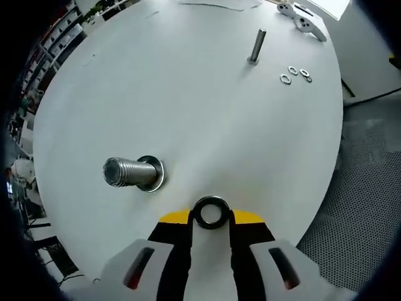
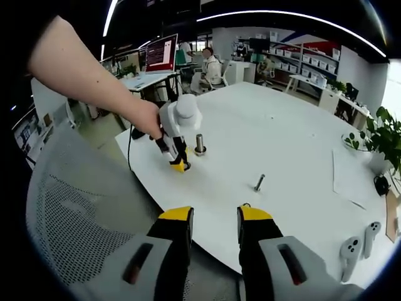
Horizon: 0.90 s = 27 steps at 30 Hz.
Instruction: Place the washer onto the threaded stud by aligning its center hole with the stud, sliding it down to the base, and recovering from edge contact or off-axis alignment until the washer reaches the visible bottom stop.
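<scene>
Holding a dark washer (image 1: 210, 212) pinched between the yellow-tipped jaws of the left gripper (image 1: 210, 221), we are short of the threaded stud (image 1: 130, 172), which stands at left centre of the left gripper view on the white surface (image 1: 207, 100). The stud already carries one washer-like ring (image 1: 154, 174) at its base, touching the surface; ours has not reached the stud's top, so by our reading alignment, sliding down and seating all remain. The stud's long axis stands upright off the surface and its free end leans toward the frame's left. Our washer faces the camera, its hole open and unthreaded. A slimmer bolt (image 1: 256, 46) and three loose washers (image 1: 296, 74) lie in the upper right. In the right gripper view the left gripper (image 2: 178, 164) hovers just beside the stud (image 2: 200, 144), while the right gripper (image 2: 215, 221) waits at the surface edge (image 2: 207, 248), jaws parted, holding nothing.
</scene>
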Tool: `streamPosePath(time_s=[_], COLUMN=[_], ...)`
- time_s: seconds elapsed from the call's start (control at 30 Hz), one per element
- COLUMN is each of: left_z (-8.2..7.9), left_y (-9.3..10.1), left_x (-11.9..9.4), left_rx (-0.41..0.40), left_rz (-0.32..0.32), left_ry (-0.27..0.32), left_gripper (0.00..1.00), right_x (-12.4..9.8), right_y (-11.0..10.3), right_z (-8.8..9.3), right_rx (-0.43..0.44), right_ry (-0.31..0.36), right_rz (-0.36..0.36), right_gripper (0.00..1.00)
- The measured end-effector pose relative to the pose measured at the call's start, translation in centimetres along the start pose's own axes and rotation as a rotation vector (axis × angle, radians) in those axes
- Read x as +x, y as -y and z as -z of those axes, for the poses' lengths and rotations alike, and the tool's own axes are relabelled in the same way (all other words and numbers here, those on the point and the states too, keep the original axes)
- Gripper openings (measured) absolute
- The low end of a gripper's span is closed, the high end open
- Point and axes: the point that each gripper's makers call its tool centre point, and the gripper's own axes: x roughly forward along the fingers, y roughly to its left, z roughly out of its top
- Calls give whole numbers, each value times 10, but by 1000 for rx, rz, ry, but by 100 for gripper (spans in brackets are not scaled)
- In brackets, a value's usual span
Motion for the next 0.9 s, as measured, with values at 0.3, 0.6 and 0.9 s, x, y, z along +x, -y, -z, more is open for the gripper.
streamPosePath(time_s=[0.3, 0.6, 0.9], left_z=[6, 6, 5], left_y=[-2, 1, 1], left_x=[1, 2, 2], left_rx=[-55, -64, -58], left_rz=[-24, -9, -8], left_ry=[-56, -20, -9], left_gripper=[22, 29, 28], right_x=[0, 0, 0], right_y=[0, -1, 1], right_z=[1, 1, 1], right_rx=[0, 0, 3], right_ry=[-3, -5, -4], right_rz=[-2, -3, 5], right_gripper=[30, 30, 30])
